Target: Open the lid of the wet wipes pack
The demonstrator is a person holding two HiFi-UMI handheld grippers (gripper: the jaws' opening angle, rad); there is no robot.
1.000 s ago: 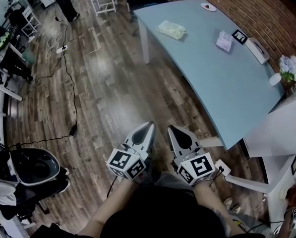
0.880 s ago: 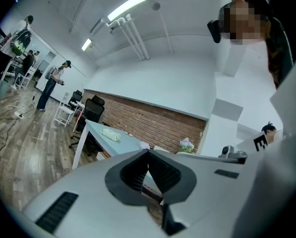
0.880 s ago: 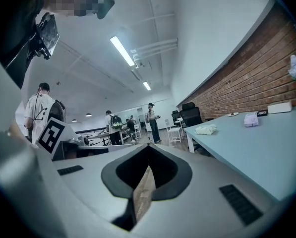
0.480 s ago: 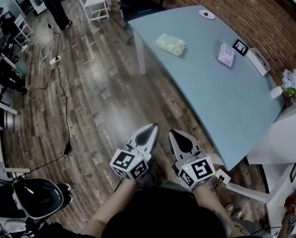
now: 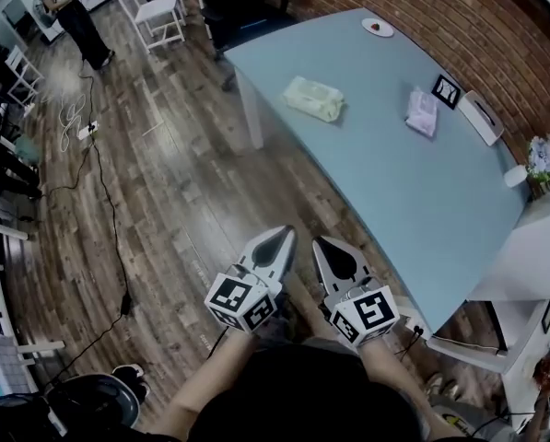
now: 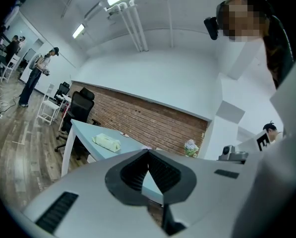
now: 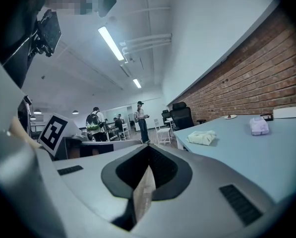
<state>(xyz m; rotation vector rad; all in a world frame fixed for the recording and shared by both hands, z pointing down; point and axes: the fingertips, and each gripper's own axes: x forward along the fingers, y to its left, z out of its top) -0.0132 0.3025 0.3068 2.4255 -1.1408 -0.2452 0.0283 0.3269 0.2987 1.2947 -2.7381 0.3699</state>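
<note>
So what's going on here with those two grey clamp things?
A person holds a two-jaw tool in each hand: the left gripper and the right gripper, both shut and empty, out over the wooden floor. The pale green soft wet wipes pack lies untouched on the light blue table ahead, out of their reach.

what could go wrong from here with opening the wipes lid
The wet wipes pack lies loose on the table; prying the lid may slide it unless one claw pins it.
Left claw and right claw are shut and far off; arriving shut would shove the pack.
The purple pack could be mistaken for it.
</note>
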